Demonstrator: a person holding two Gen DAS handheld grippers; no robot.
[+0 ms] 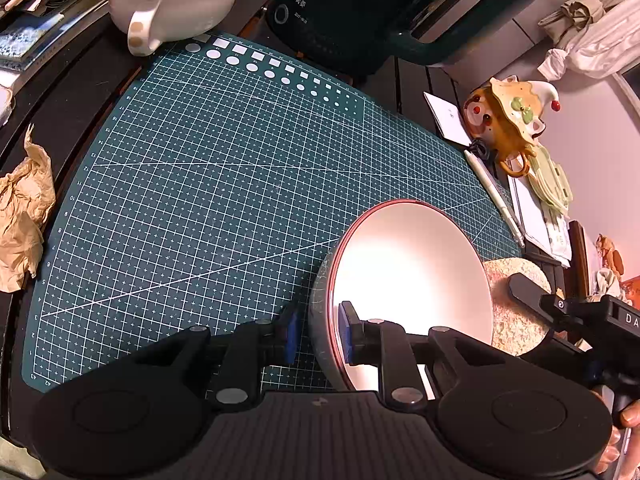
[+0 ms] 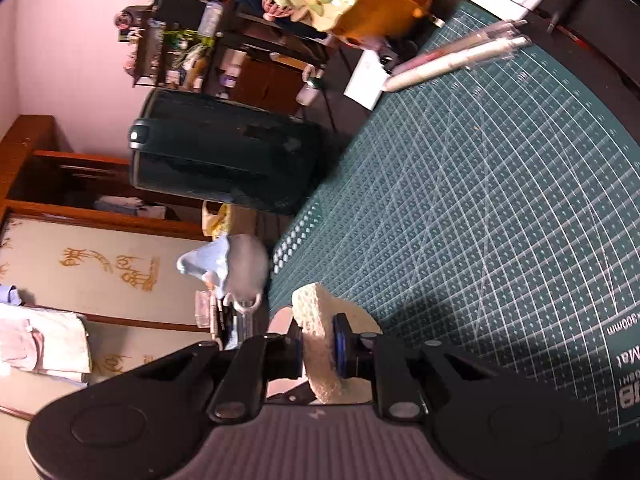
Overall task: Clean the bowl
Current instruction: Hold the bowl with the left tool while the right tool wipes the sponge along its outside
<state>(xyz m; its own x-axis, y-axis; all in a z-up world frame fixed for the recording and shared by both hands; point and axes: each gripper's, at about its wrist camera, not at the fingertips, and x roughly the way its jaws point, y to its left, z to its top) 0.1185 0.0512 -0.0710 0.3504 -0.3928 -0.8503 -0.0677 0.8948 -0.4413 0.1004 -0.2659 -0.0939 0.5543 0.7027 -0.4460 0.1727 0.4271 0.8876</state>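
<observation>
Two tools gripping, both nearly closed: our left tool [image 1: 318, 336] pinches the bowl [image 1: 408, 276] by its rim, tilted over the green mat [image 1: 224, 184]. Our right tool [image 2: 318, 346] clamps the sponge [image 2: 316, 344], beside the bowl's far edge.

Green cutting mat [image 1: 224, 184] covers the desk, dark green kettle [image 1: 360, 12] at the back, crumpled brown paper [image 1: 22, 216] off the edge, 2 pens [image 2: 460, 60] lying beside a yellow novelty mug [image 1: 508, 120].

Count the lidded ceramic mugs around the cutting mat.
2. A white mug with a blue lid sits at the mat's far left corner; a yellow mug sits beyond its right edge. Others may be hidden.
</observation>
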